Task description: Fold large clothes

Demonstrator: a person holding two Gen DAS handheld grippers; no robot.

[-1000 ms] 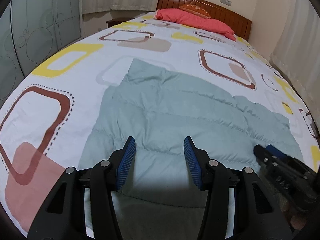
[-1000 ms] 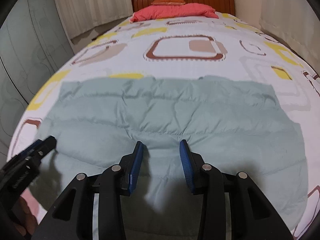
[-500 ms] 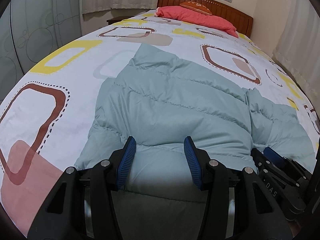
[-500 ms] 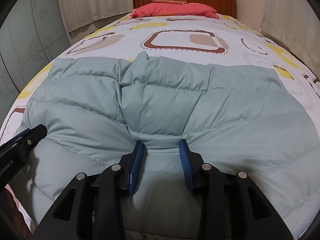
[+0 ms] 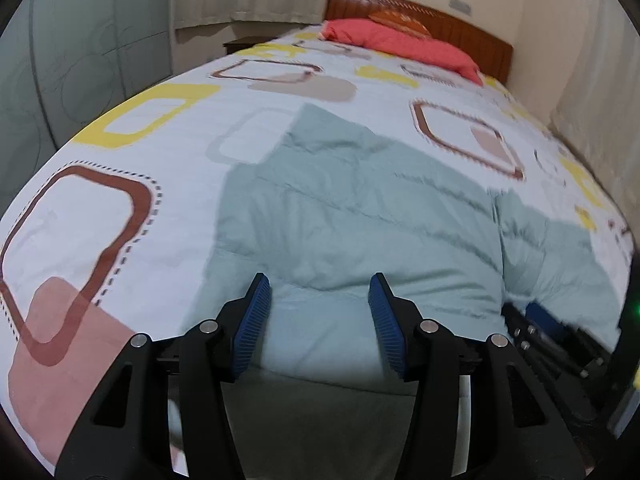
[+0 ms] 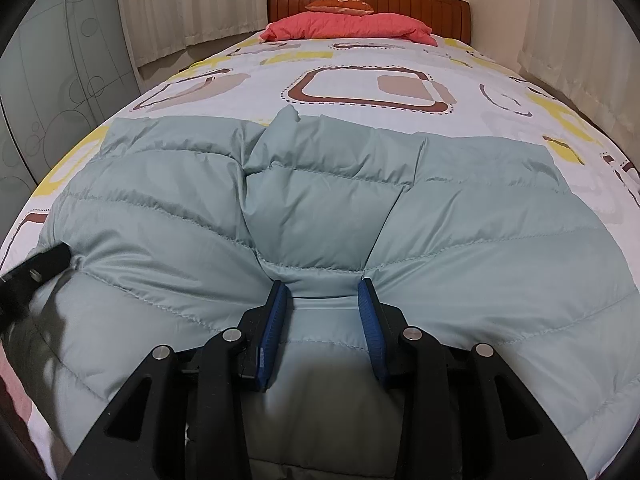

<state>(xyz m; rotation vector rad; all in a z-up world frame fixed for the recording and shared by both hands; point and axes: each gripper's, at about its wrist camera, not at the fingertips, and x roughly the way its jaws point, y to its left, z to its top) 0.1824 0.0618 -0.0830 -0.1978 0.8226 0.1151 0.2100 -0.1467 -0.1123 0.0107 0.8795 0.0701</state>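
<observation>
A pale green quilted down jacket (image 5: 352,208) lies across the near end of the bed; it also fills the right wrist view (image 6: 320,208). My left gripper (image 5: 316,292) is open, its blue pads on either side of the jacket's near edge. My right gripper (image 6: 322,286) has its jaws partly closed around a bunched fold of the jacket, which puckers between the pads. The right gripper also shows at the lower right of the left wrist view (image 5: 548,328), and the left gripper's tip at the left of the right wrist view (image 6: 36,268).
The bed (image 6: 360,80) has a white cover with brown, yellow and pink squares. A red pillow (image 6: 348,28) lies against the wooden headboard (image 6: 400,0). Curtains hang left and right; a glass wardrobe door (image 5: 80,60) stands to the left.
The jacket's near edge was gathered and lifted, so its body bunched up toward the grippers. The right gripper's jaws closed in on a fold; the left view shifted slightly and blurred.
</observation>
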